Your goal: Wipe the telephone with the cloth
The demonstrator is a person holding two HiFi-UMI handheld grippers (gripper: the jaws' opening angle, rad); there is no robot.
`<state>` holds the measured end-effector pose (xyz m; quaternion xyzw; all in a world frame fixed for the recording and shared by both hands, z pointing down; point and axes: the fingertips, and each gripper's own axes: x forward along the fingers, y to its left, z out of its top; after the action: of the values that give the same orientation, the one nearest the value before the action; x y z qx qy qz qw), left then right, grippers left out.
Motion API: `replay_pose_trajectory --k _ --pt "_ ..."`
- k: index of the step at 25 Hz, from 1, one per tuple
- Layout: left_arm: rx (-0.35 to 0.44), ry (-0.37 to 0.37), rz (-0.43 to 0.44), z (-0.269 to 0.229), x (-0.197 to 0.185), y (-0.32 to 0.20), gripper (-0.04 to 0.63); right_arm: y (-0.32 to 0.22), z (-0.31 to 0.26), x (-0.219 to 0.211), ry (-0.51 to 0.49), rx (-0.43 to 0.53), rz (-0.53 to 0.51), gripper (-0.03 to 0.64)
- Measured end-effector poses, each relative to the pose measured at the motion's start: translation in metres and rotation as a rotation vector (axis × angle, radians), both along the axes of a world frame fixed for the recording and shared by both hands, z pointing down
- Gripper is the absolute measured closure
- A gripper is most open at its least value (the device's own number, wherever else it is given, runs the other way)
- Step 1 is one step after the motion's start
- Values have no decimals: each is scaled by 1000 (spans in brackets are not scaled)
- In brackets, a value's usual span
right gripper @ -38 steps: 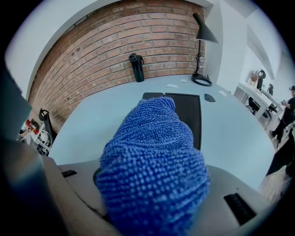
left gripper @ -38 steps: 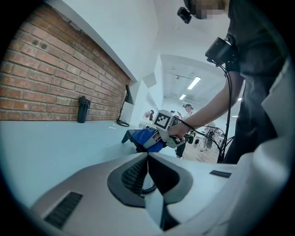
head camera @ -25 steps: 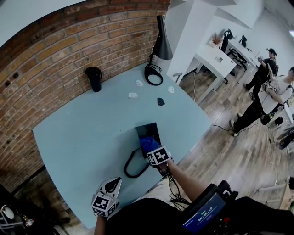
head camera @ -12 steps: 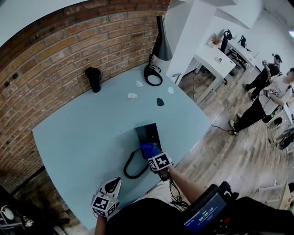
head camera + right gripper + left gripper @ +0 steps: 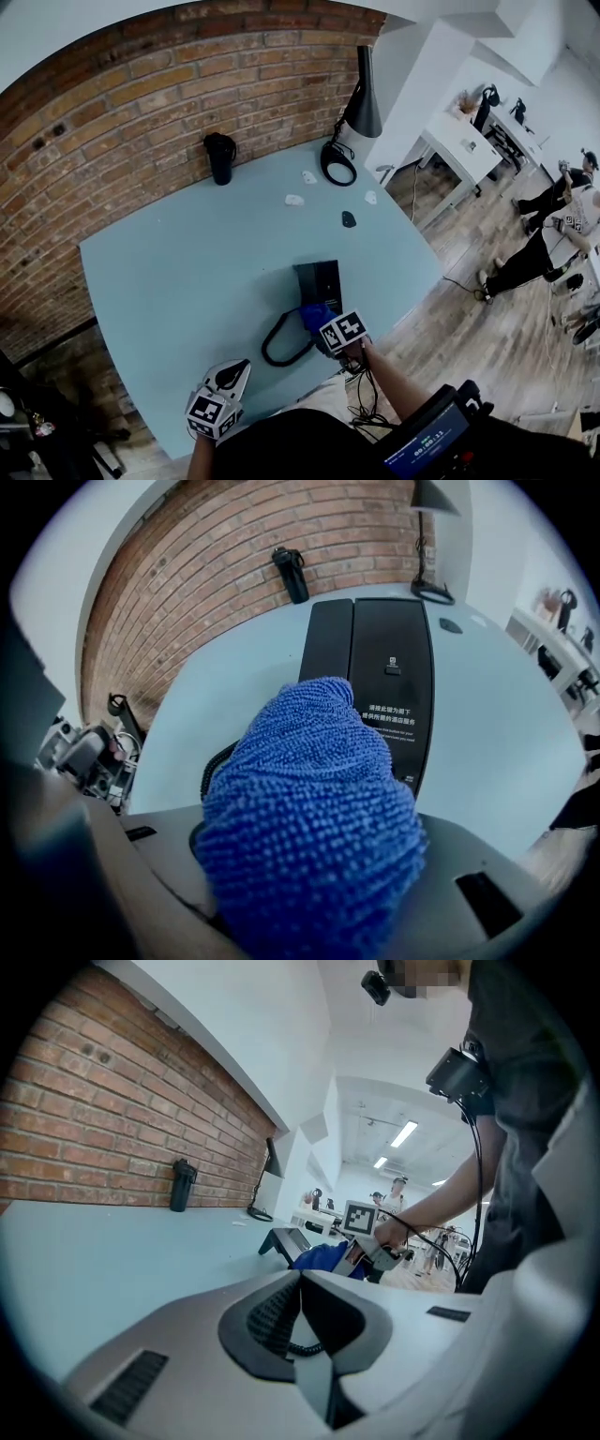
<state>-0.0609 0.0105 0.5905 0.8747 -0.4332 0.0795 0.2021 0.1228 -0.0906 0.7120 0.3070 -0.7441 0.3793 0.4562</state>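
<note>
Grey plastic of the left claw [image 5: 302, 1288] is seen nearest the person, held off the near edge of the pale blue-green surface [image 5: 187, 272]. Its jaws are brought together and nothing is gripped between them. Just beyond it, the right claw [image 5: 328, 325] is clamped on a bunched blue microfibre cloth [image 5: 314, 817], which bulges past the jaws and hides their tips. The cloth is set at the near end of the flat black telephone [image 5: 389, 658]; whether it is pressed on or held just above cannot be told.

The telephone lies on the surface close to its near edge, lengthwise away from the person. A black coiled cord [image 5: 281, 342] is looped beside it on the left. Wiping is judged to be under way, with most of the black face yet to be covered.

Nothing steadies the telephone, so it could be skewed or shoved along by a firm stroke, and dragged toward the edge by a pull toward the person. The cord could be snagged by the cloth's pile. The narrower left part, taken to be the handset, could be knocked from its seat.

Farther off, a black cylindrical flask [image 5: 221, 157] and a black cone-shaded desk lamp [image 5: 361, 103] are stood by the red brick wall [image 5: 141, 84], well apart from the work.
</note>
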Motion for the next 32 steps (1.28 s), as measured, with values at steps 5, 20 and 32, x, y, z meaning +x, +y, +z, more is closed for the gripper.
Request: replay_pose_trajectory --k 5,20,32 --pt "-19 15 -58 3 -15 -1 575 -69 -45 12 -49 -50 34 430" --pt "-56 -3 -34 13 -9 -6 575 -180 -80 -6 -282 436 240 423" --pt "-69 4 45 16 15 0 575 -117 -44 5 -89 414 120 426"
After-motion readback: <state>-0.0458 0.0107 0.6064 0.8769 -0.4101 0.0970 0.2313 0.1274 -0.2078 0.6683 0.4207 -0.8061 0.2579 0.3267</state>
